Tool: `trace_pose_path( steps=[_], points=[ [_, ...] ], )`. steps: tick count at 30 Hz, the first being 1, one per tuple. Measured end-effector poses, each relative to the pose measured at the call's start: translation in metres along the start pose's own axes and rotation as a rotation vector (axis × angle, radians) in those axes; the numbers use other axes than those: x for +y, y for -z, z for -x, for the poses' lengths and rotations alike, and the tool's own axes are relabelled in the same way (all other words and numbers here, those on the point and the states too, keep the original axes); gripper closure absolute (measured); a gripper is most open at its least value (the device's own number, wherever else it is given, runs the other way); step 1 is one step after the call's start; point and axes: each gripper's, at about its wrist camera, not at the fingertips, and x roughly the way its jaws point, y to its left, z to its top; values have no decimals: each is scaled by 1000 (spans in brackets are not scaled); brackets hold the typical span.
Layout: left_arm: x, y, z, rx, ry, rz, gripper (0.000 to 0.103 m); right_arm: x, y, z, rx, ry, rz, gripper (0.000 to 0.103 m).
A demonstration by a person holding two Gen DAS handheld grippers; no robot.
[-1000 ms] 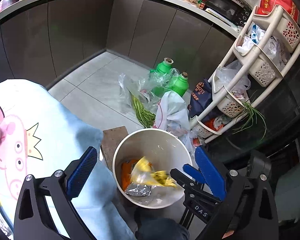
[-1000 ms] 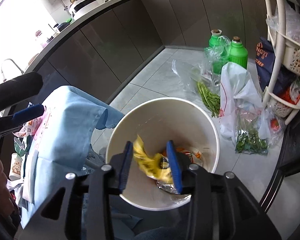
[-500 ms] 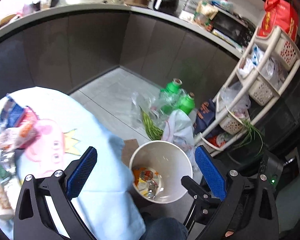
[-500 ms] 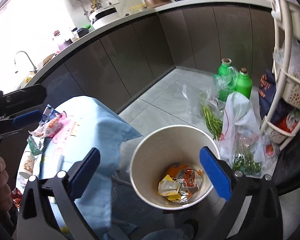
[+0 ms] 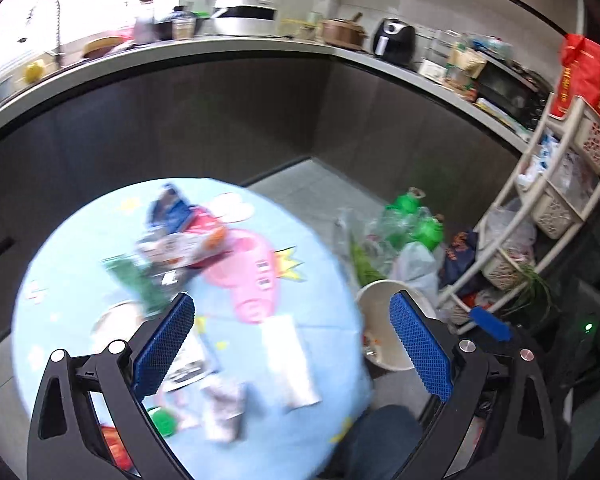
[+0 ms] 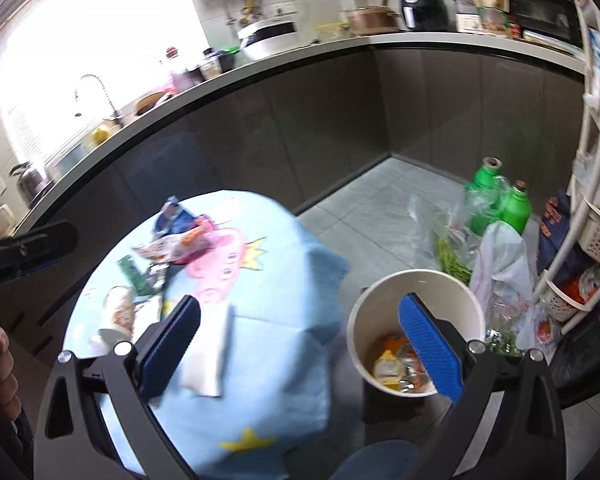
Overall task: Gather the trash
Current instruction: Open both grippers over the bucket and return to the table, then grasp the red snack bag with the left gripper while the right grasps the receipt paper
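From the left wrist camera, the left gripper [image 5: 292, 344] stands wide apart with nothing in it, above the round table [image 5: 60, 248], where wrappers [image 5: 180, 236] and a white packet [image 5: 290, 364] lie scattered. Over on the right wrist camera, the right gripper [image 6: 300, 350], its jaws just sprung wide, is empty too, and the white bin [image 6: 416, 292] on the floor beside the table has crumpled trash [image 6: 400, 368] in its bottom.
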Motion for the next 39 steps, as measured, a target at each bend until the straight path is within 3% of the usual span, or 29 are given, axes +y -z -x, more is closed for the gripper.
trace_pose_path(
  steps=[8,15,20,25,31,34,39],
  points=[
    [83,28,37,7,-77,105,9,79,14,-9,62,-124,149,3],
    [148,59,66,5,-158,203,9,133,35,-26,146,-183,219,3],
    [178,89,75,44,-194,239,9,160,56,-41,227,-226,238,4],
    [197,113,73,95,-182,276,10,177,71,-52,276,-219,257,4],
    [203,137,55,170,-138,295,31,178,84,-66,327,-182,221,6],
    [208,146,40,220,-115,315,48,181,89,-71,337,-162,226,14],
    [214,155,21,271,-76,353,62,182,94,-79,350,-136,213,26]
  ],
)
